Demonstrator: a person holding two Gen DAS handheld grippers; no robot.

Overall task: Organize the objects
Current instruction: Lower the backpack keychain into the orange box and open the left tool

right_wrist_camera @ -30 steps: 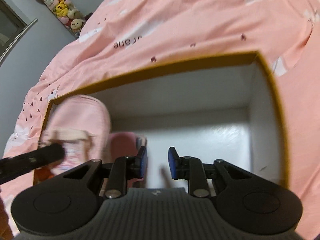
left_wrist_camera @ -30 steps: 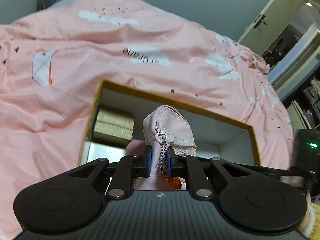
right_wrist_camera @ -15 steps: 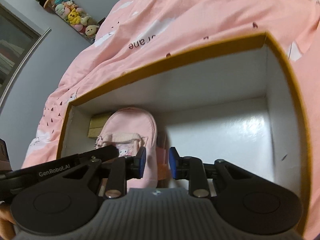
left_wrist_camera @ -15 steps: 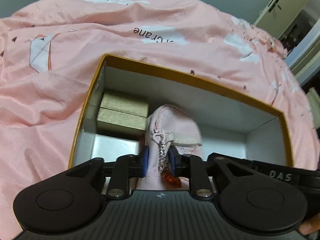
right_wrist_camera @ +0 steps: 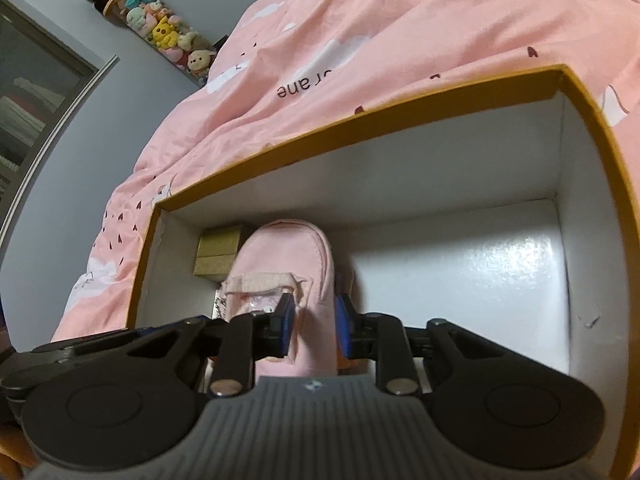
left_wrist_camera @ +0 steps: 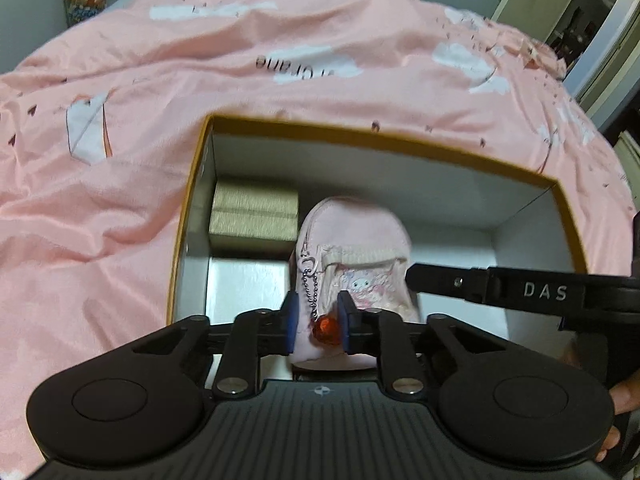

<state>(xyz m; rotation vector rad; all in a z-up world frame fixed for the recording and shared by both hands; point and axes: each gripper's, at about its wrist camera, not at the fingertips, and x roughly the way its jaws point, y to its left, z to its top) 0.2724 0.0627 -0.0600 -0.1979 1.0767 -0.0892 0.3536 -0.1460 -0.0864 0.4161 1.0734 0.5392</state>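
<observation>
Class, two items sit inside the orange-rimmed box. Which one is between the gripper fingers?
The pink mini backpack, with a zip chain and red bead. The left gripper and right gripper flank it. The gold box sits untouched in the corner.

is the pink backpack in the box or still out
In. The backpack stands inside the box, beside a gold case, the box walls rising around it in both views.

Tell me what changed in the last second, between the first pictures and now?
The left tool lowered the small pink backpack into the orange-rimmed box, beside the gold box, and its jaws have widened around it. The right tool, apart from it before, moved left and now straddles the backpack's side. The gold box and the pink bedcover stayed put.
</observation>
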